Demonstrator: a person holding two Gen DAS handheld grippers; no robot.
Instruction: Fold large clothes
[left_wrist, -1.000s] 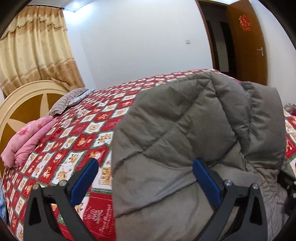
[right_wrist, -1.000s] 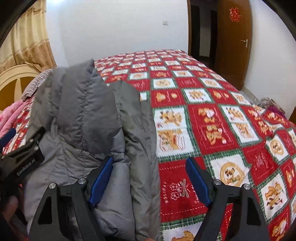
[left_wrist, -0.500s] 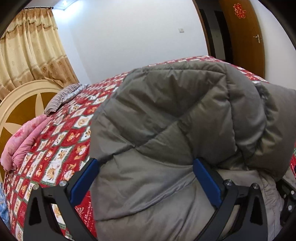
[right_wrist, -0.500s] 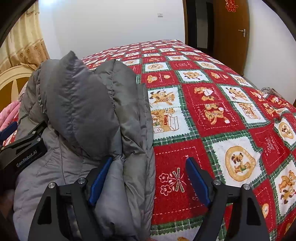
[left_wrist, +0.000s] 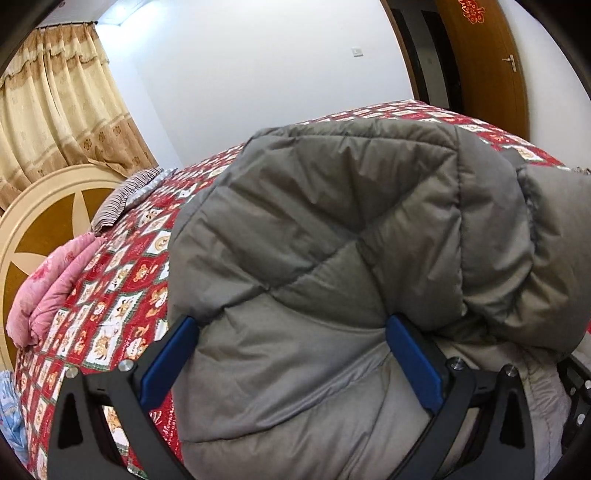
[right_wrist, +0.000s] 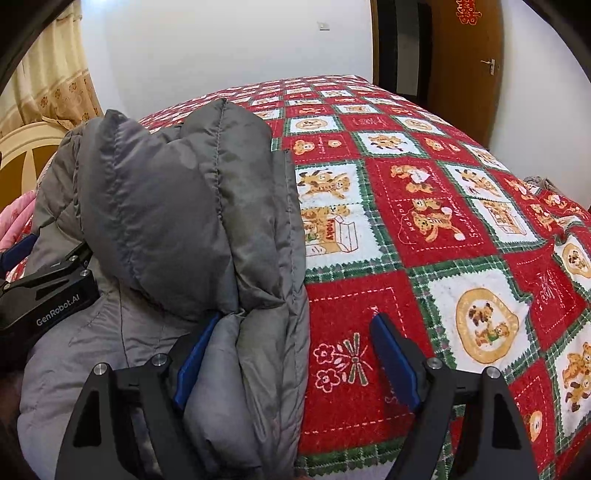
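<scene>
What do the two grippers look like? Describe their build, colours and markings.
Both are alike: a black frame with triangular cut-outs, silver bolt heads at the joints, and two fingers faced with blue pads. The left gripper shows blue pads; its black body in the right view bears white "GenRobot.AI" lettering. The right gripper matches. No cables or sleeves show.

"GenRobot.AI" stands in white on the black body of the left gripper; the bedspread squares carry "HOLIDAY".

Both wrist views low, close over bed, facing door; share jacket.
</scene>
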